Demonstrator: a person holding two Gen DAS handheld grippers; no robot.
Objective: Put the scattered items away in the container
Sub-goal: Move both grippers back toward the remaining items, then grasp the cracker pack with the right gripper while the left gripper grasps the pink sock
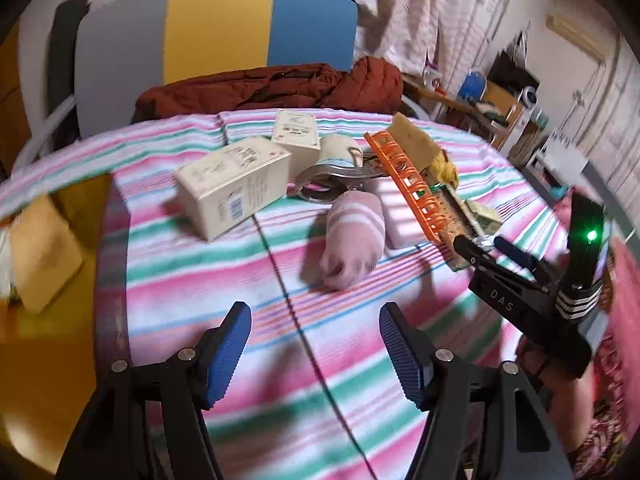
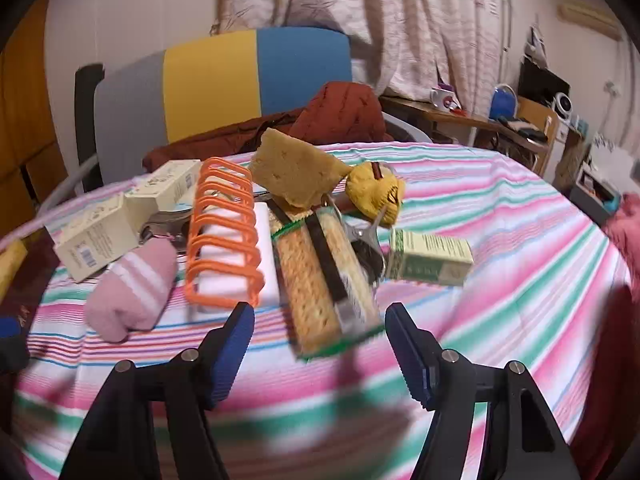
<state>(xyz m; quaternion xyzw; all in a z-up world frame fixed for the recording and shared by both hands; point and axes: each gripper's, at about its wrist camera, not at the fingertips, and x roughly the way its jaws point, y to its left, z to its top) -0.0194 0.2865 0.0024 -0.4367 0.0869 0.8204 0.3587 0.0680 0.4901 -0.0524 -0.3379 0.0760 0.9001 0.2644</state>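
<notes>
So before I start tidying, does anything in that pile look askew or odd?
Yes: the orange rack stands tipped on its side against the white block, and the cracker packet leans tilted on the heap rather than lying flat.

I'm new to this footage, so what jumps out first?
The bright orange rack stands mid-table on the striped cloth, a pink sock to its left and a cracker packet to its right. Behind them a yellow sponge tilts up. Both tongs, left and right, are open and empty.
</notes>
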